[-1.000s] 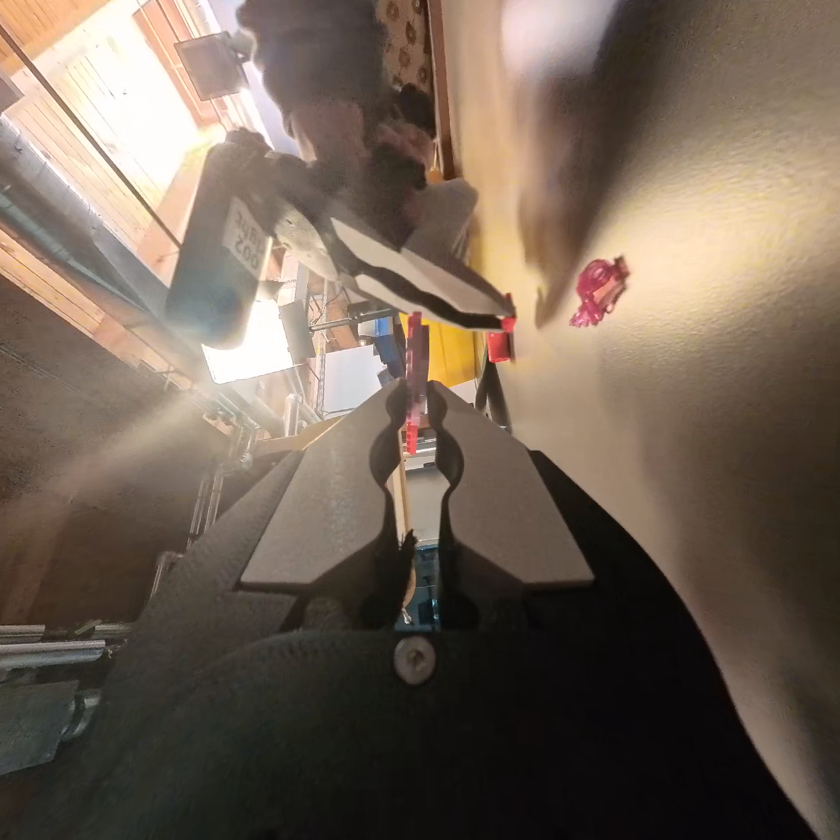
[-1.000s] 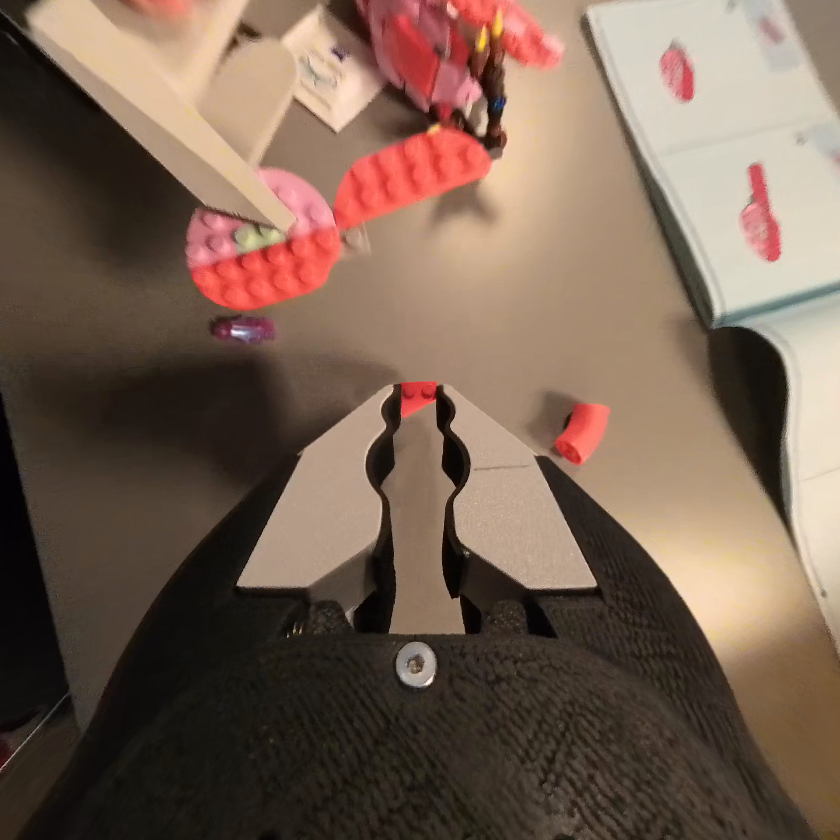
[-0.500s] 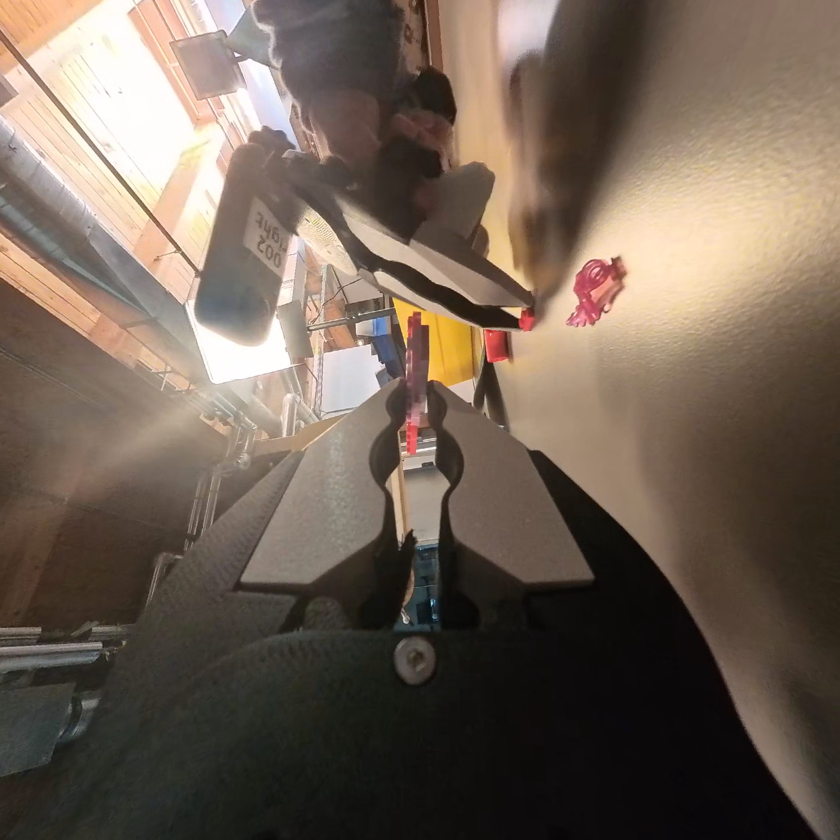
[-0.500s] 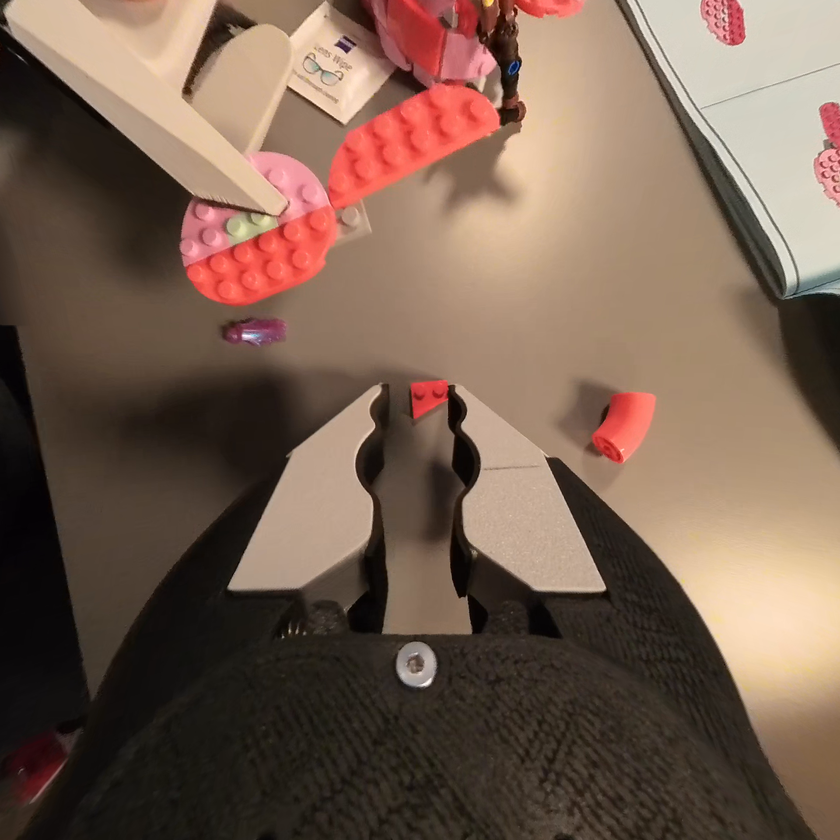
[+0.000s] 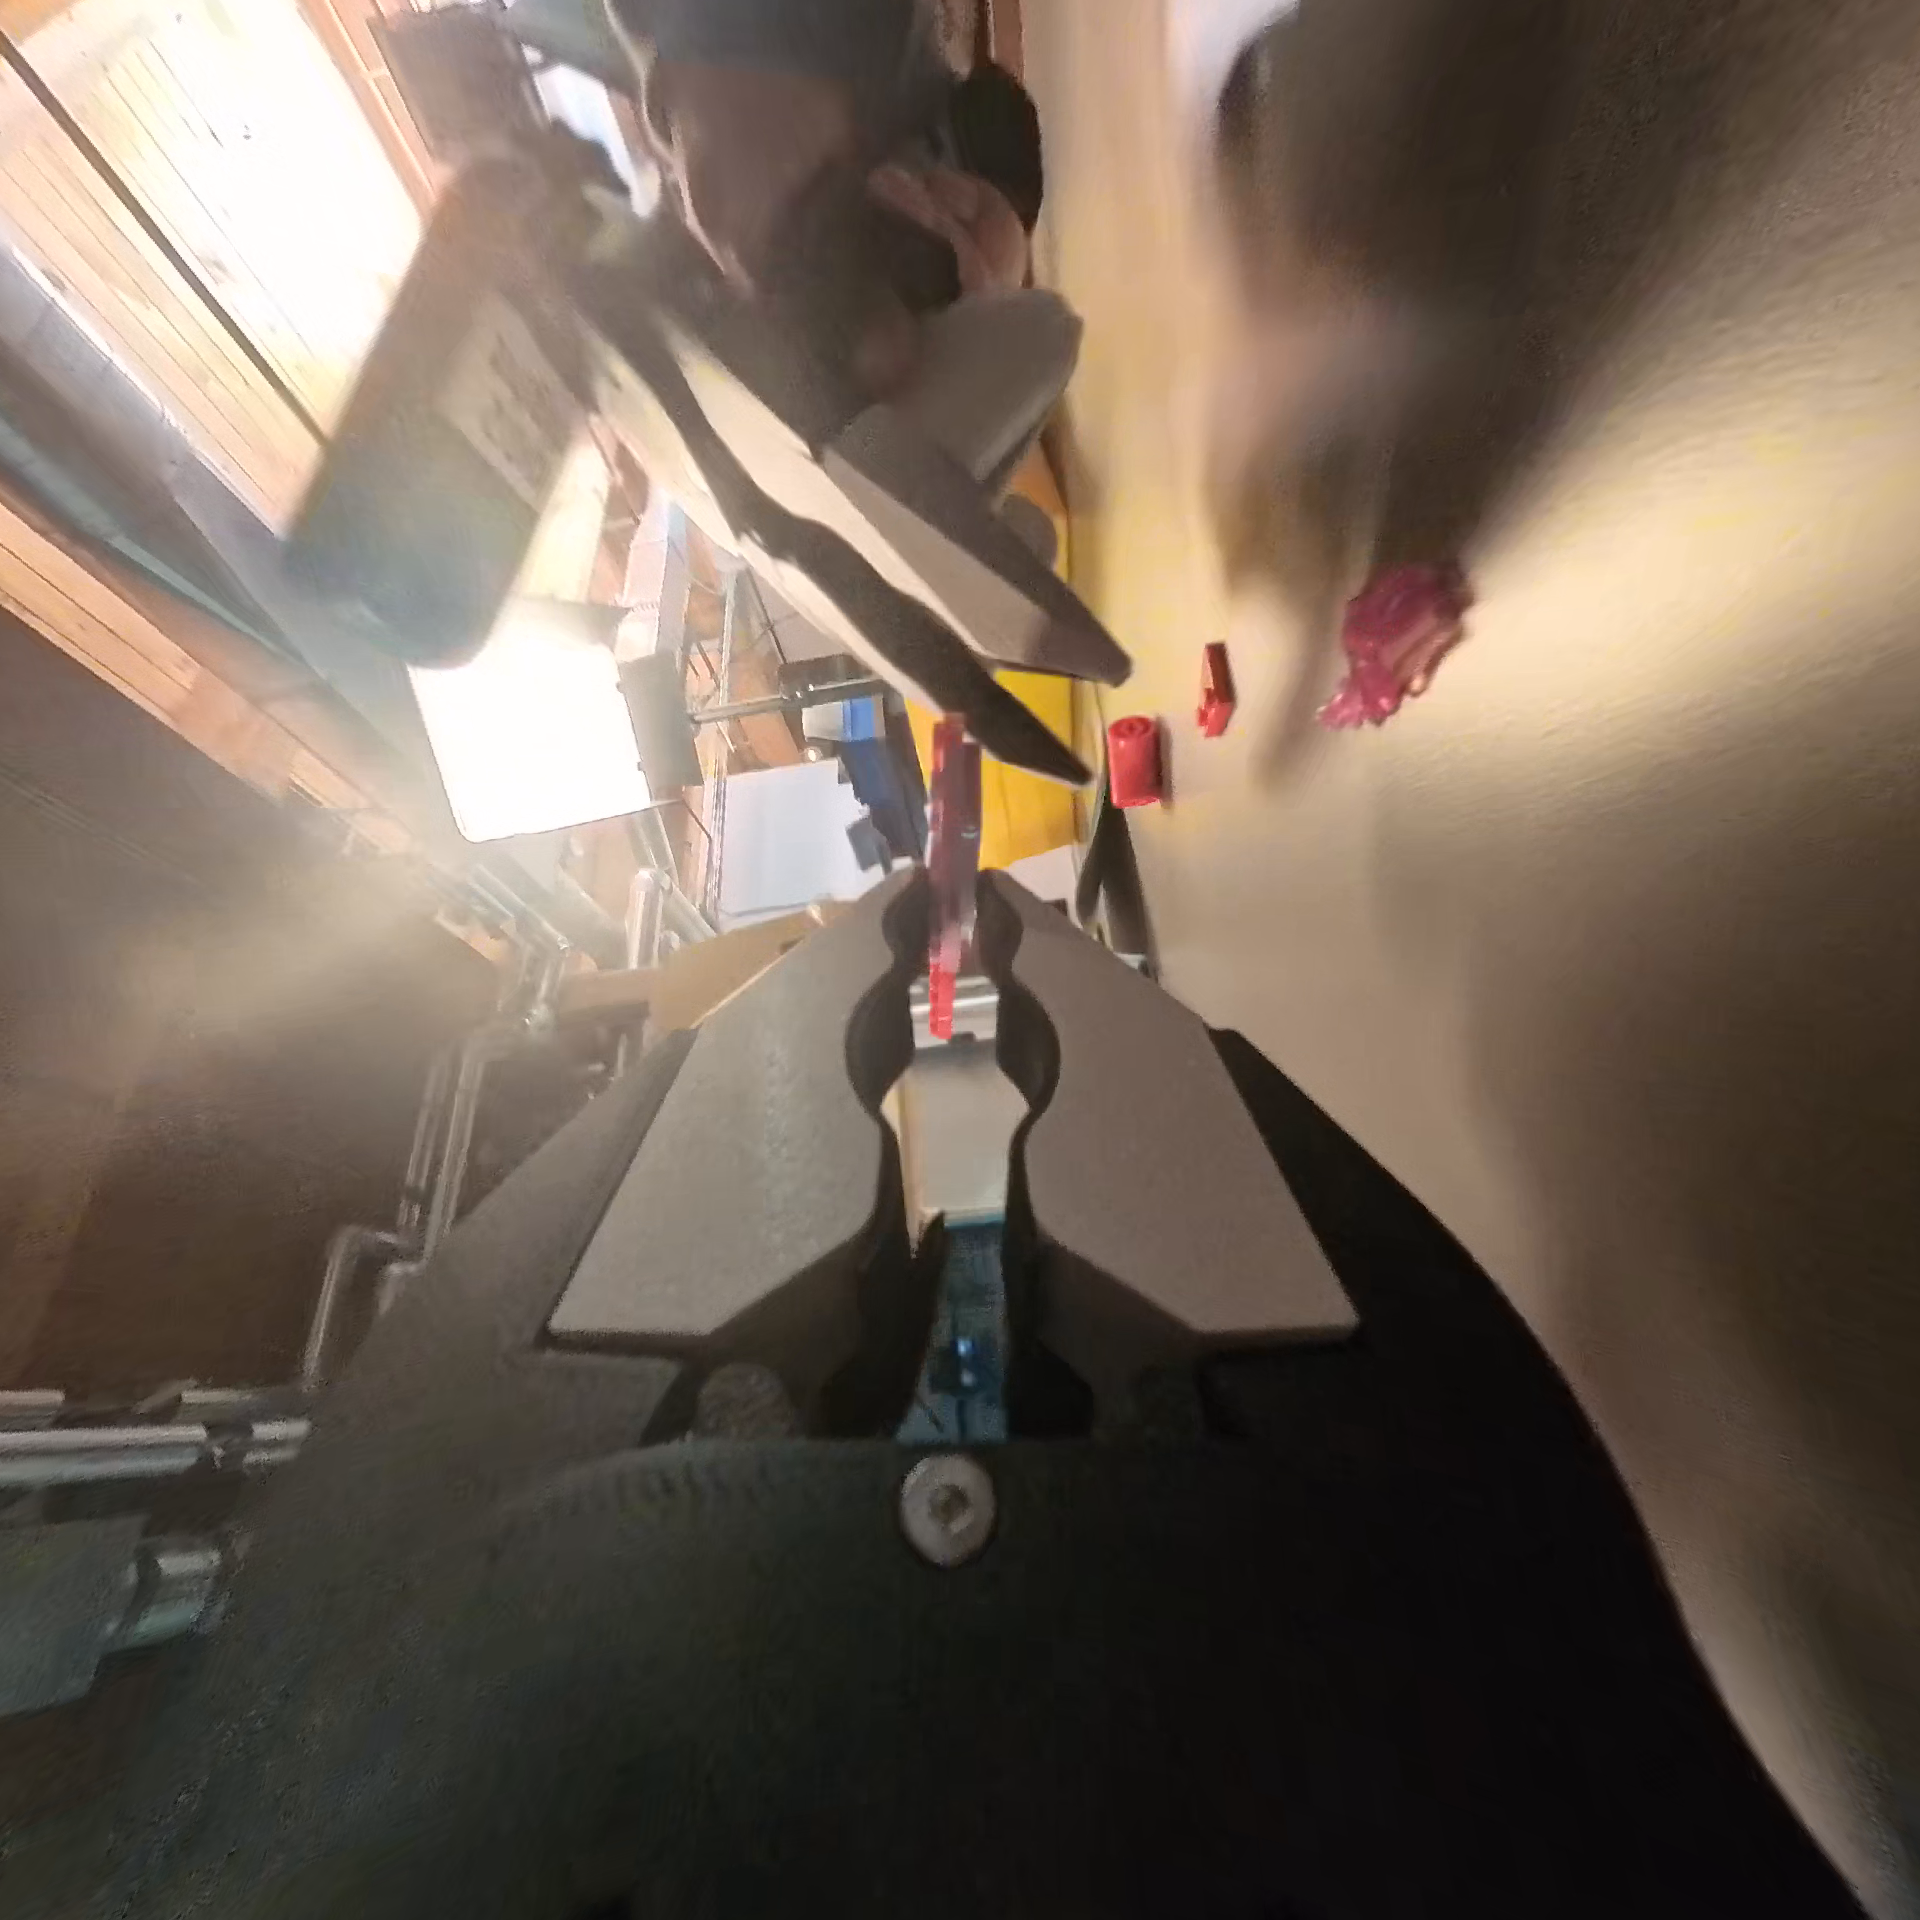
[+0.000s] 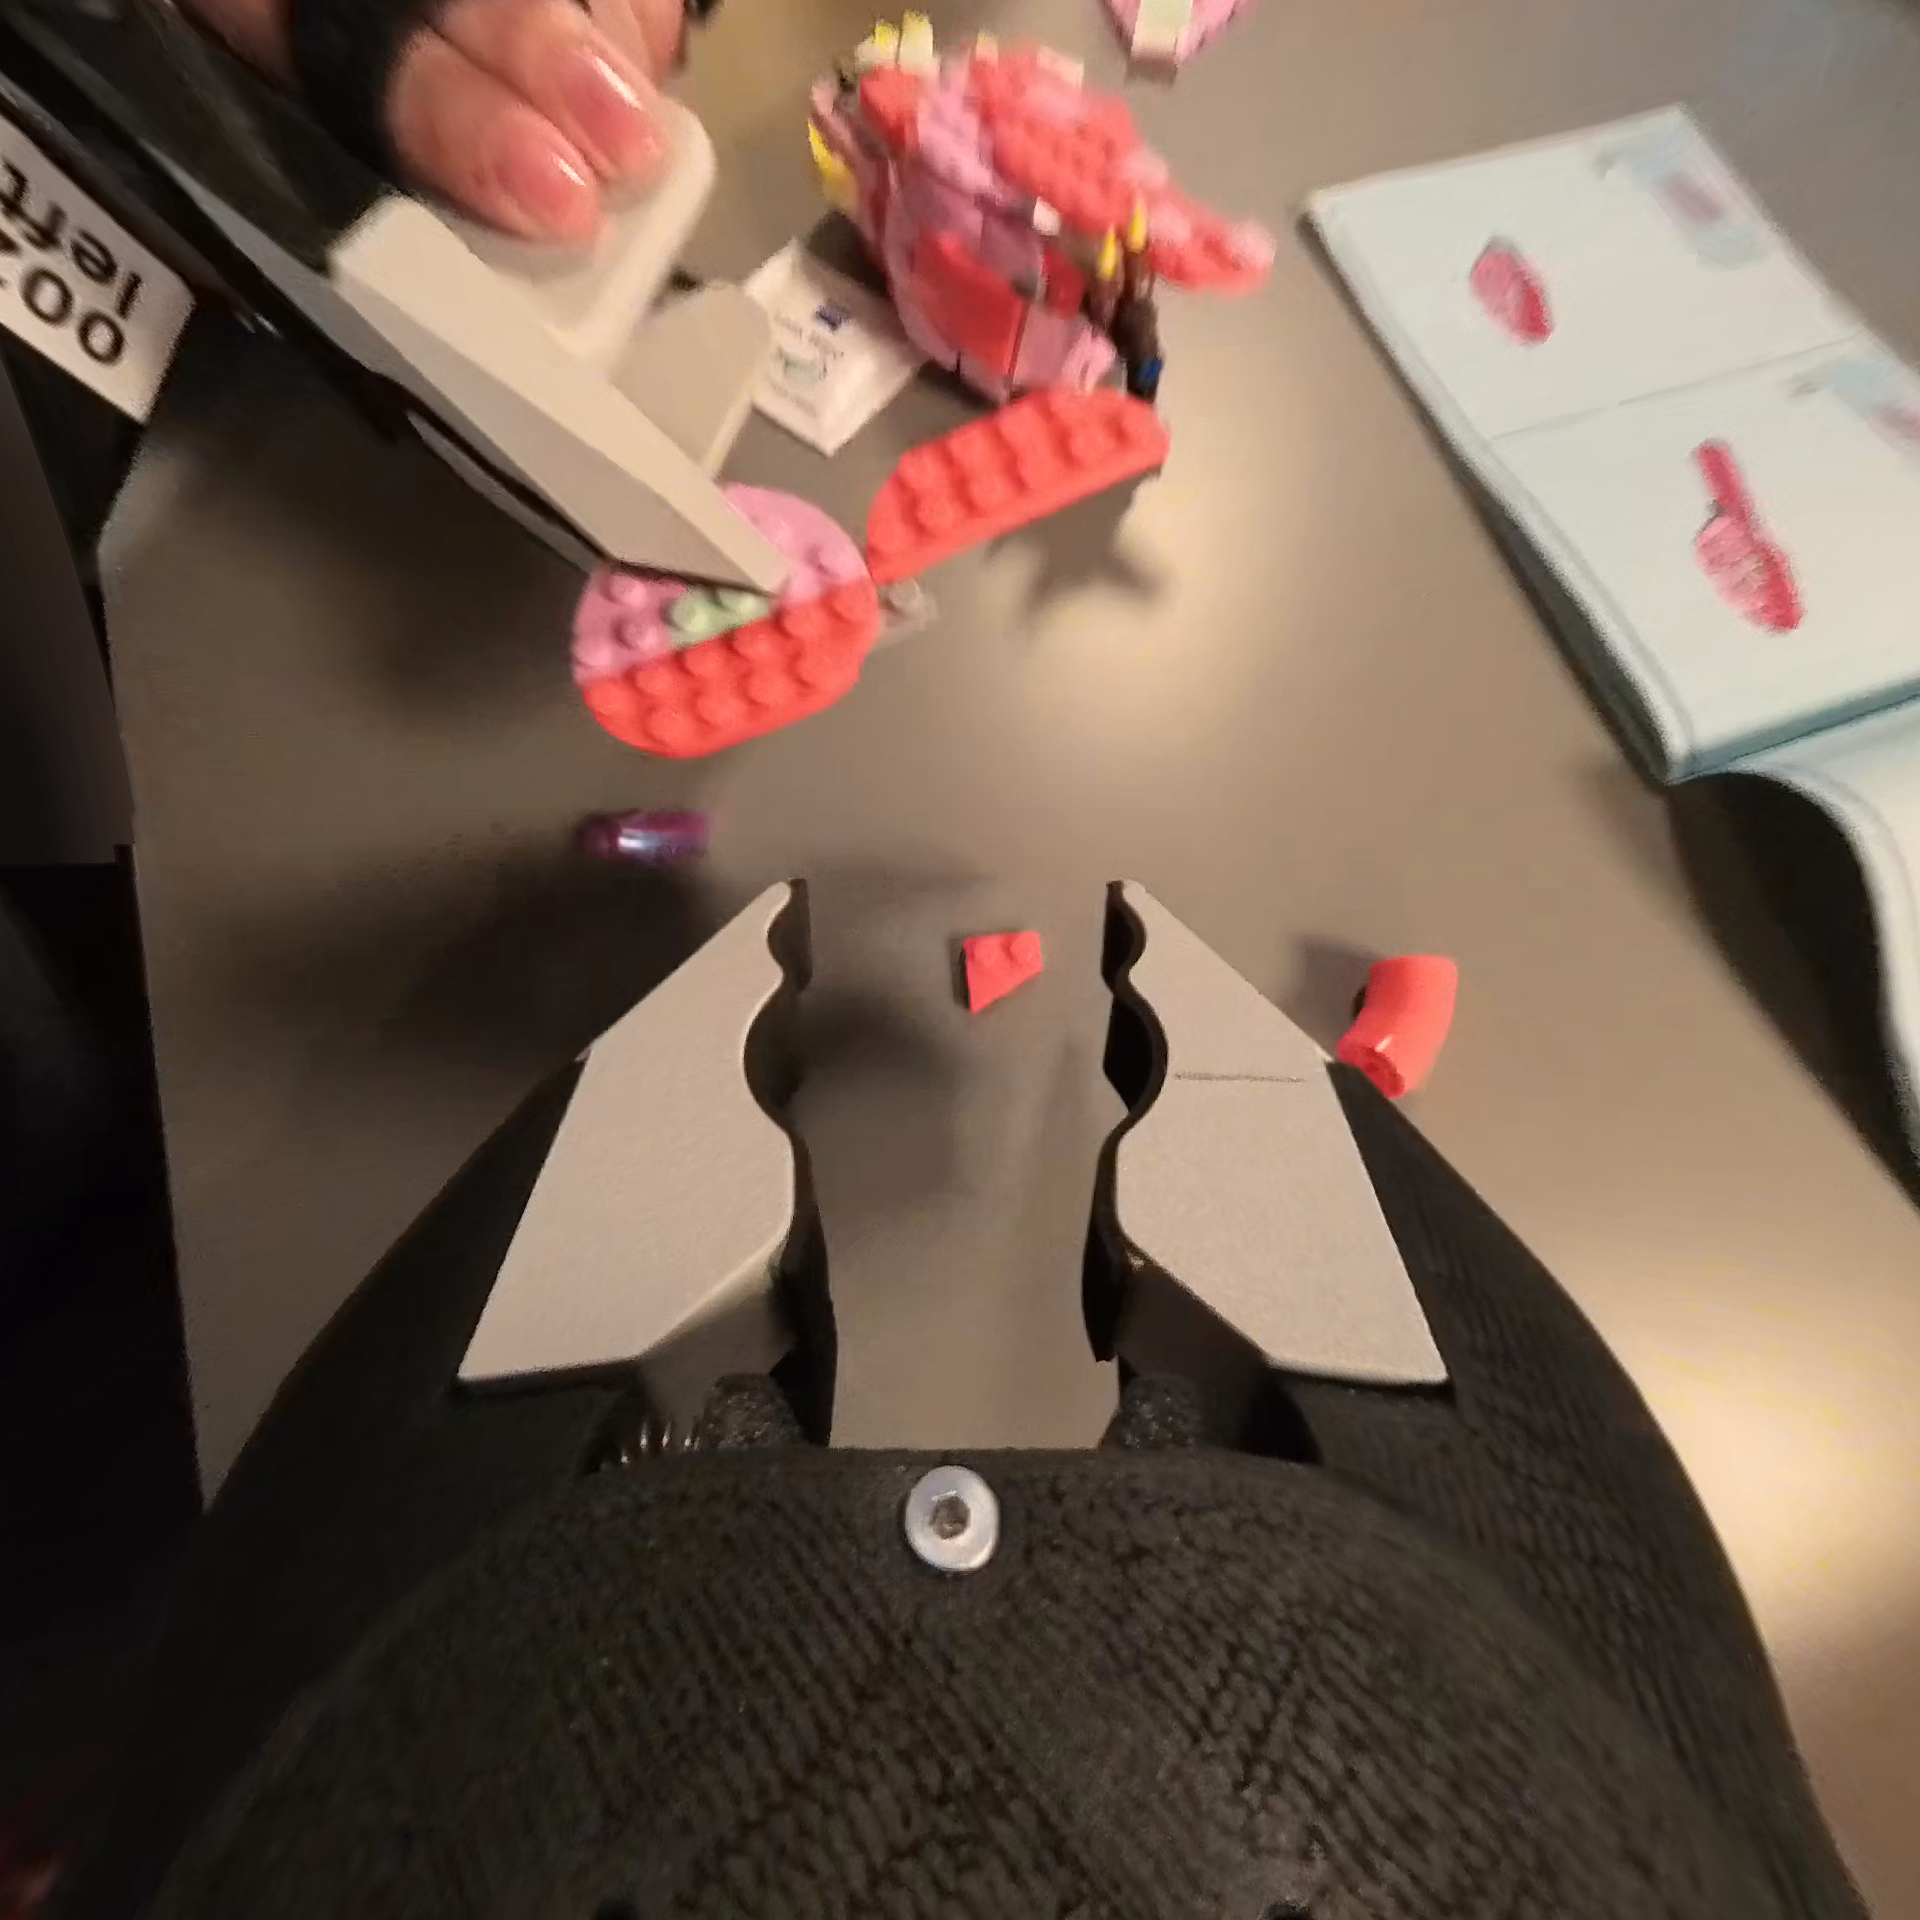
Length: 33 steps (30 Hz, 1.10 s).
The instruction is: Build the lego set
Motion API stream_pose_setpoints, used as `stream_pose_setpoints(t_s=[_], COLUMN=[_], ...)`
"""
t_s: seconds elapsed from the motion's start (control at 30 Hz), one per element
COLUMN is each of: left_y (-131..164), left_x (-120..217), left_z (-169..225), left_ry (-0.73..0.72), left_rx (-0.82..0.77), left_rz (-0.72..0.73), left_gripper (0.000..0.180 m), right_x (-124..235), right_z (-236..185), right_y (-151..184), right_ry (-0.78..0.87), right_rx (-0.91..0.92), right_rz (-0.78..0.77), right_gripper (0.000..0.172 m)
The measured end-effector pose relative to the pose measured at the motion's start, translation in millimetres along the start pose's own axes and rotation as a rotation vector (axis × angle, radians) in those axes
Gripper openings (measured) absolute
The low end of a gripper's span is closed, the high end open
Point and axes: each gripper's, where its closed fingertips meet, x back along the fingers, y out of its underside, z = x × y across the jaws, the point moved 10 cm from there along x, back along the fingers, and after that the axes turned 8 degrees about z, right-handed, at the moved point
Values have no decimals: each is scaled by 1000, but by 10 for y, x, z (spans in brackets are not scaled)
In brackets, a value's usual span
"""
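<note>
Released, small red wedge plate (image 6: 1000,968) lies between right claw's (image 6: 954,914) spread fingers.

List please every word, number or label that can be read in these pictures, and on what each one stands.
White sticker on the left gripper: dark characters, which I do not quote.
White sachet on the table: too blurred.
Open pale blue booklet: too blurred.
Sticker on the right gripper: too blurred.
</note>
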Motion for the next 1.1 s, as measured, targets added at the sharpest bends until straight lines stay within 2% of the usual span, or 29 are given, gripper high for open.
stream_pose_setpoints(t_s=[0.1,0.27,0.37,0.5,0.63,0.87,1.0,1.03,1.07,1.1], left_y=[52,63,68,84,102,115,76,80,84,84], left_x=[-18,-23,-24,-20,-15,-2,2,-5,-8,-6], left_z=[-17,-35,-39,-50,-64,-64,-104,-100,-95,-92], left_ry=[-9,-23,-26,-35,-48,-55,-99,-104,-111,-116], left_rx=[37,65,74,97,111,122,151,141,124,100], left_rz=[-53,-68,-72,-77,-87,-70,-46,-57,-67,-72], left_gripper=[7,7,7,8,8,8,22,20,9,8], right_x=[37,-22,-63,-98,-149,-215,-194,-188,-184,-182], right_z=[-145,-455,-604,-634,-678,-716,-692,-693,-695,-697], right_y=[-96,-141,-152,-131,-108,-83,-108,-117,-124,-131], right_ry=[67,246,318,450,501,588,615,616,618,621], right_rx=[158,559,738,913,1023,1146,1151,1150,1153,1158], right_rz=[102,188,267,236,211,154,155,161,165,170], right_gripper=[57,56,41,24,8,6,6,6,6,6])
